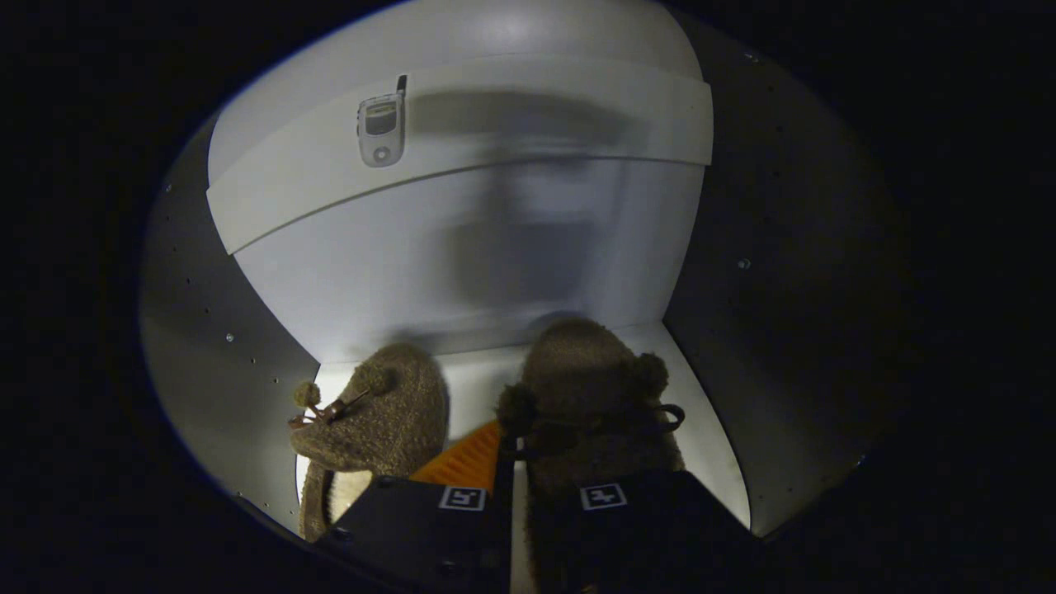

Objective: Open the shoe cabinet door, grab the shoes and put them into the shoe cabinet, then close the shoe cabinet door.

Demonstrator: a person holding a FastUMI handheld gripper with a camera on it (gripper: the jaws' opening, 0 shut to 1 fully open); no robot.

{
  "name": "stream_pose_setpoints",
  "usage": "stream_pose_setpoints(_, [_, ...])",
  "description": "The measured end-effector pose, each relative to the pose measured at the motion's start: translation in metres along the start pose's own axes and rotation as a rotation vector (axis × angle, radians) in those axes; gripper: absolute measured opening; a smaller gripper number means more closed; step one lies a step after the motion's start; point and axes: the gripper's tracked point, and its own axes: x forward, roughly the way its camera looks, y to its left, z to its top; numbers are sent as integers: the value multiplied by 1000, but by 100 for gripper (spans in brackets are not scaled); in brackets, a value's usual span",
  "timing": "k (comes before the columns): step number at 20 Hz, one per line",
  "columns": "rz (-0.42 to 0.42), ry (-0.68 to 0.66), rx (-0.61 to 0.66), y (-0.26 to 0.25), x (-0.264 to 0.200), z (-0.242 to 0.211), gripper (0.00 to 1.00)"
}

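I am looking into the shoe cabinet (pixel 495 272), with its white back panel and white floor. Two fuzzy brown slippers lie on that floor. The left slipper (pixel 375 421) rests by the left wall, apart from my fingers. The right slipper (pixel 590 388) lies straight ahead, with its near rim running down between my fingers. My gripper (pixel 516 454) stands nearly closed, both fingers pinching that rim. An orange ridged piece (pixel 466 458) shows just ahead of the left finger, between the two slippers.
A white shelf edge (pixel 511 124) crosses the cabinet above, with a small silver phone-like object (pixel 381 124) on it. Grey side walls (pixel 214 330) with rows of small holes stand close on both sides. A strip of bare white floor (pixel 709 445) lies right of the held slipper.
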Motion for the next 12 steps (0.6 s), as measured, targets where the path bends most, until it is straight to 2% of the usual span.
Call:
stream_pose_setpoints(4, [27,-12,1,3,-25,-10,49])
stream_pose_setpoints(5, [34,-25,1,3,-32,-13,50])
stream_pose_setpoints(6, [46,-47,3,6,-42,-14,55])
stream_pose_setpoints(8, [74,-107,2,11,-66,-13,68])
stream_pose_setpoints(12, [88,-181,-25,11,-119,-28,82])
